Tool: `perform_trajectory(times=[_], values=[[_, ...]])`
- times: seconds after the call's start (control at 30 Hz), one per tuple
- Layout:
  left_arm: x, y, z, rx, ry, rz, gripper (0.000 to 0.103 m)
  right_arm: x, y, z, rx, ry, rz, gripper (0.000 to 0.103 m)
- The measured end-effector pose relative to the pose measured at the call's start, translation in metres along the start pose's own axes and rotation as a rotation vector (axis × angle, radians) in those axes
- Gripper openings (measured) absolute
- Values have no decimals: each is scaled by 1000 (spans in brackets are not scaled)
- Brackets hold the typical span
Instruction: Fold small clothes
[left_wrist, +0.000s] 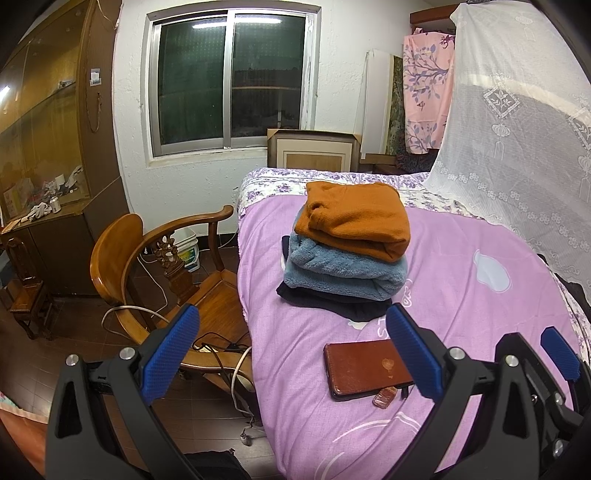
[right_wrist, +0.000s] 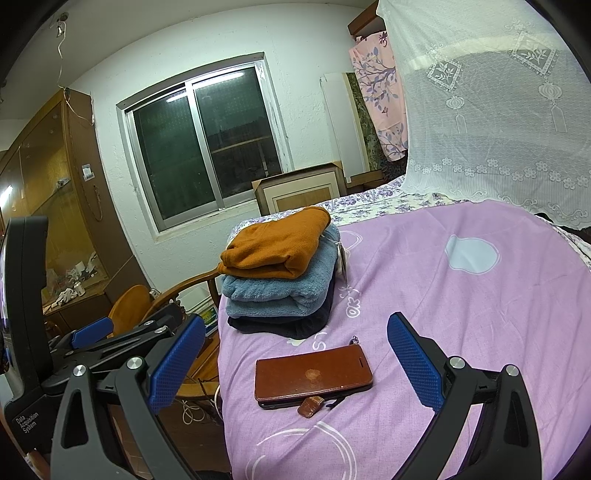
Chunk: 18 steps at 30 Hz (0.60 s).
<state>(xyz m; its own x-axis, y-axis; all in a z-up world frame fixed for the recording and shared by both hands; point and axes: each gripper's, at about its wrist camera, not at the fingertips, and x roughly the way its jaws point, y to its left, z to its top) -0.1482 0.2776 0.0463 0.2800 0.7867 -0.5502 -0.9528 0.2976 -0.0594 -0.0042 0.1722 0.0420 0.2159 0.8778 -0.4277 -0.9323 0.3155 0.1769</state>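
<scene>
A stack of three folded clothes lies on the purple bed cover (left_wrist: 480, 332): an orange garment (left_wrist: 356, 218) on top, a fluffy blue one (left_wrist: 343, 273) under it, a dark one (left_wrist: 336, 301) at the bottom. The stack also shows in the right wrist view, with the orange garment (right_wrist: 273, 245) over the blue one (right_wrist: 277, 291). My left gripper (left_wrist: 291, 350) is open and empty, near the bed's left edge, short of the stack. My right gripper (right_wrist: 295, 362) is open and empty, just right of the left one, which shows in the right wrist view (right_wrist: 92, 332).
A brown phone case (left_wrist: 364, 367) with a small brown tag lies on the bed between me and the stack, also seen in the right wrist view (right_wrist: 312, 374). A wooden chair (left_wrist: 155, 280) with cables stands left of the bed. A lace curtain (left_wrist: 517, 129) hangs at the right.
</scene>
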Motion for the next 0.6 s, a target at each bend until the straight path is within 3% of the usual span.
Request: perform_trajectory(times=[0.6], values=[[3,0,5,5,6,-6,99,0,0,1,2,3,1,100]])
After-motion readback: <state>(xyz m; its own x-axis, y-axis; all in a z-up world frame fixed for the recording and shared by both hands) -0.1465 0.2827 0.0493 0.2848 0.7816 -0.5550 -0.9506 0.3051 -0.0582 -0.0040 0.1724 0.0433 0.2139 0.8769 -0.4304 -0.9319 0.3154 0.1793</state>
